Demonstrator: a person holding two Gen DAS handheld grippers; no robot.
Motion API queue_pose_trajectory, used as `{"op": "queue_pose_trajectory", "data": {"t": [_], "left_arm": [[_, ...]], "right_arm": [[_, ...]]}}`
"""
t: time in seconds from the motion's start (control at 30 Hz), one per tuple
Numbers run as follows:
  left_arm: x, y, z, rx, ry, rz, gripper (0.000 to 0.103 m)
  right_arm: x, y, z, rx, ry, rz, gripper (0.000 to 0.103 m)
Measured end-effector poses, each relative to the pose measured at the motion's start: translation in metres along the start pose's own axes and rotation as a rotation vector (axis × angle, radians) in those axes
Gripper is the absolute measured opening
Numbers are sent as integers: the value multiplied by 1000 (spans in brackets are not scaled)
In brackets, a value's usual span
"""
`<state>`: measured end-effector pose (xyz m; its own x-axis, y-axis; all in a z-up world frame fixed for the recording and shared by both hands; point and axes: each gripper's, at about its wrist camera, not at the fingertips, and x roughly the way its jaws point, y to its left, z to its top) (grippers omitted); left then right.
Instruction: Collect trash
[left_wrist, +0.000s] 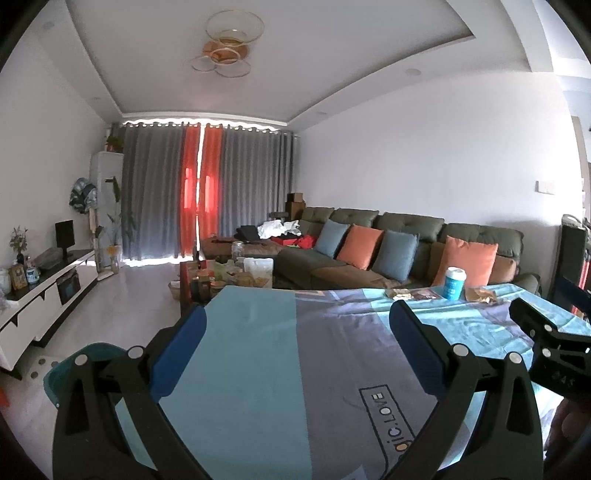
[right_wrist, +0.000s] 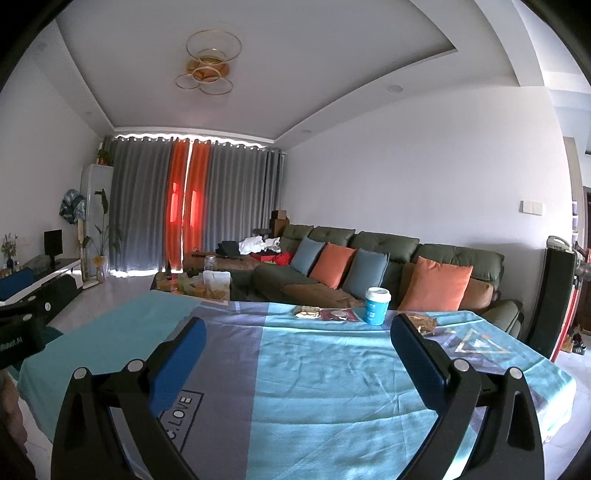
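A blue paper cup with a white lid (right_wrist: 376, 305) stands upright near the far edge of the table's blue and grey cloth (right_wrist: 314, 387). A pale snack wrapper (right_wrist: 306, 312) and a dark red wrapper (right_wrist: 338, 314) lie to its left, and a brown wrapper (right_wrist: 421, 321) lies to its right. In the left wrist view the cup (left_wrist: 454, 282) and the wrappers (left_wrist: 410, 293) are at the far right. My right gripper (right_wrist: 298, 326) is open over the cloth, well short of the trash. My left gripper (left_wrist: 297, 317) is open too, with nothing between its fingers.
A teal bin (left_wrist: 55, 376) sits on the floor left of the table. Beyond the table are a green sofa (right_wrist: 388, 247) with cushions, a cluttered coffee table (left_wrist: 221, 277) and a low TV cabinet (left_wrist: 44, 295) along the left wall.
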<state>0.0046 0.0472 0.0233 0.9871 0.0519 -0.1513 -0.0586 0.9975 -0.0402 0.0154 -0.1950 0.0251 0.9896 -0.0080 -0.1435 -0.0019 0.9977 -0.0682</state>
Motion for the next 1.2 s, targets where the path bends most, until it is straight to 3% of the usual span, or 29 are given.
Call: {"op": "queue_pose_trajectory", "data": {"t": [0.9,1.03,1.2], "left_arm": [[1,-4,-5,-1,10,-39,98],[12,-5,-5,11,40,-65,98],[59,12,4,-14,147,-47,98]], "right_arm": [[7,-6,-1,6,26,-4,96],[11,-13,-1,9,35,-22,96],[33,-50,7,-8,44,-84,96]]}}
